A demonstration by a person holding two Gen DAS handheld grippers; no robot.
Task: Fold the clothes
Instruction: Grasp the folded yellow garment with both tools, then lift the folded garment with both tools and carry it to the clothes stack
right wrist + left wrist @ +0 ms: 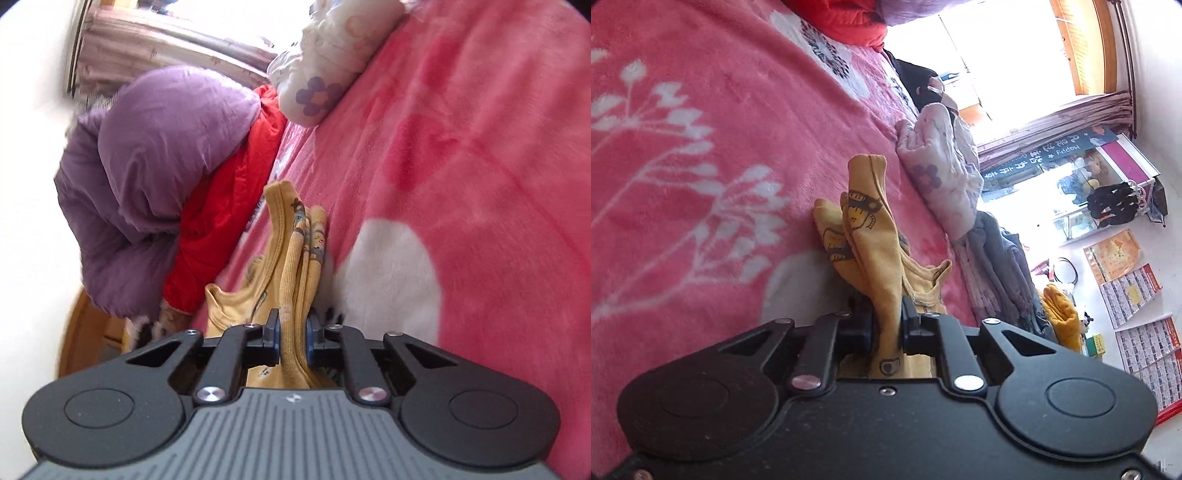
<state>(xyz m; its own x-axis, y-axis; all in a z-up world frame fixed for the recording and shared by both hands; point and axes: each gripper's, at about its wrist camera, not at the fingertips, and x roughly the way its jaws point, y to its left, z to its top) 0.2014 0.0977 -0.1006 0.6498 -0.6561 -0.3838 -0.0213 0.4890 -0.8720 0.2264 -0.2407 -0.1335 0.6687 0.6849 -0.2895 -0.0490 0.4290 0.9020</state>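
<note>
Right, left wrist view: left tool (886, 325) is pinched on a bunched strip of the yellow garment (871, 236), cloth squeezed betw. both fingers w/ no gap showing. Garment runs straight fwd from the tool tips and rises away from them, cartoon prints visible on the fabric, far end folded over itself. It sits against the pink blanket (701, 147) w/ white plant pattern, which covers the bed and fills the left side of the view. Just beyond the garment, to its right, lies a white quilted piece (938, 173) w/ a purple flower print, and next to that a grey-lilac bundle (1001, 258). Further off a red item (842, 18) at the top edge; bright window (997, 48) and curtain (1071, 114) behind. Right wrist view: right tool (291, 332) likewise clamped on the yellow garment (295, 251), ribbed edge caught betw. the blue-padded fingers. Cloth stands up fwd of the tips in narrow folds, a looser part sagging to the left of the tool. Pink blanket (480, 166) on the right, purple padded jacket (155, 166) over a red jacket (236, 206) on the left, near the garment. White quilted piece (332, 62) at top.
</note>
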